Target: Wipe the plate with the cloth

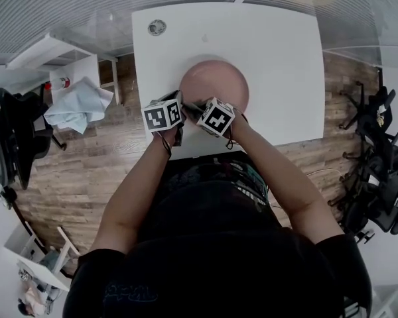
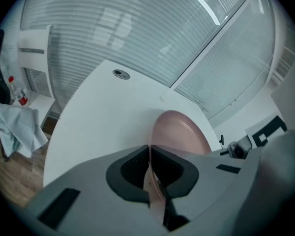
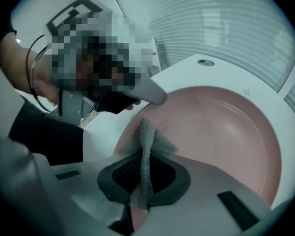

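A pink plate [image 1: 217, 83] lies on the white table [image 1: 278, 52] near its front edge. My left gripper [image 1: 180, 108] is shut on the plate's near left rim, and that rim [image 2: 152, 176] runs edge-on between its jaws. My right gripper [image 1: 200, 113] is shut on a grey knitted cloth [image 3: 147, 151]. The cloth's free end lies on the plate [image 3: 221, 127] at its near left part. Close by in the right gripper view, the left gripper [image 3: 137, 95] shows at the plate's edge.
A round grommet [image 1: 156, 26] sits at the table's far left corner. A small white side table [image 1: 73, 78] with a light blue cloth [image 1: 78, 105] and a small bottle [image 1: 61, 83] stands to the left. Black chairs [image 1: 378, 171] stand at the right.
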The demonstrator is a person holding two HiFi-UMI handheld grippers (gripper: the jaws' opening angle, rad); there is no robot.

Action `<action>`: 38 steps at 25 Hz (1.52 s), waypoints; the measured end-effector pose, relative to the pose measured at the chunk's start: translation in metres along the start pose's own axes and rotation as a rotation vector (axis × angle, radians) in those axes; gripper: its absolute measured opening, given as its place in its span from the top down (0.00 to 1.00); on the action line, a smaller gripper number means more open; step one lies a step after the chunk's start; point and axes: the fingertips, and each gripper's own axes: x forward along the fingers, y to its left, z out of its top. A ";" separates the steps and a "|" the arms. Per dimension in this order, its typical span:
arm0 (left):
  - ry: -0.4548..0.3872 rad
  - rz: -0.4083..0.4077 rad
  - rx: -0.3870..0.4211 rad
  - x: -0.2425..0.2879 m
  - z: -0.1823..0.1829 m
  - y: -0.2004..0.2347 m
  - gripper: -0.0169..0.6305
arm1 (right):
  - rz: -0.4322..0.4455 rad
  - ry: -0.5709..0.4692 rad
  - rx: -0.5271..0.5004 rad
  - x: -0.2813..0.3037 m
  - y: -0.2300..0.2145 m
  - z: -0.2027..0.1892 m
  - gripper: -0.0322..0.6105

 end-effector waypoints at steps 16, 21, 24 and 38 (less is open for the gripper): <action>0.047 -0.014 0.071 0.001 0.000 -0.001 0.93 | -0.210 0.297 0.029 -0.062 -0.106 -0.094 0.90; 0.052 -0.006 0.111 0.001 -0.001 -0.003 0.93 | -0.196 0.271 0.123 -0.062 -0.129 -0.076 0.90; 0.056 -0.004 0.124 0.001 -0.001 -0.004 0.93 | -0.260 0.241 0.093 -0.064 -0.149 -0.052 0.90; 0.039 0.015 0.109 0.001 0.000 -0.005 0.93 | -0.220 0.020 -0.068 -0.020 -0.110 0.051 0.90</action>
